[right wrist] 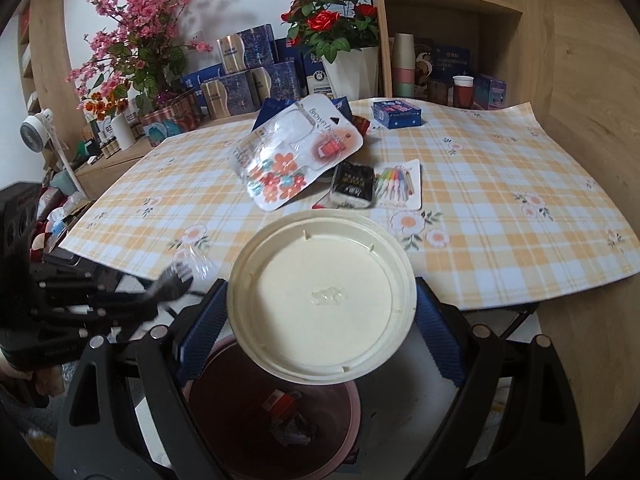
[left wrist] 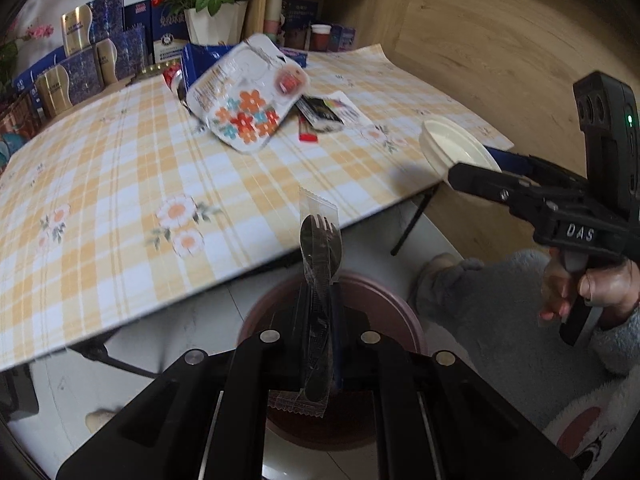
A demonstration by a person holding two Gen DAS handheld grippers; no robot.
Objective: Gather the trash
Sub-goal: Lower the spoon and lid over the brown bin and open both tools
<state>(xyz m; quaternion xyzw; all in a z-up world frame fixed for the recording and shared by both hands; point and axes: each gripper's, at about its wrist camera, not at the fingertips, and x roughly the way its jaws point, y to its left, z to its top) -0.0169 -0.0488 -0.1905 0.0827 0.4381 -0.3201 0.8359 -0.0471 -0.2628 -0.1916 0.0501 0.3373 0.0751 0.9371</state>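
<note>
Both grippers loaded above the bin

Now the left gripper (left wrist: 320, 320) pinches a wrapped fork (left wrist: 319, 256) tight between closed jaws, upright over the pink bin (right wrist: 276, 420). Spread wide, the right gripper (right wrist: 320, 312) clamps a cream lid (right wrist: 320, 300) by its rim, above the bin.

Red roses (right wrist: 328, 20) in a white pot — pink blossoms (right wrist: 136, 24) beside.

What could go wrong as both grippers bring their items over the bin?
1. The wrapped fork is pinched by the left gripper through thin crinkly film, so it may slip and land outside the bin.
2. The cream lid is held only by its edges in the right gripper and looks almost as wide as the bin's mouth, so it could catch on the rim.
</note>
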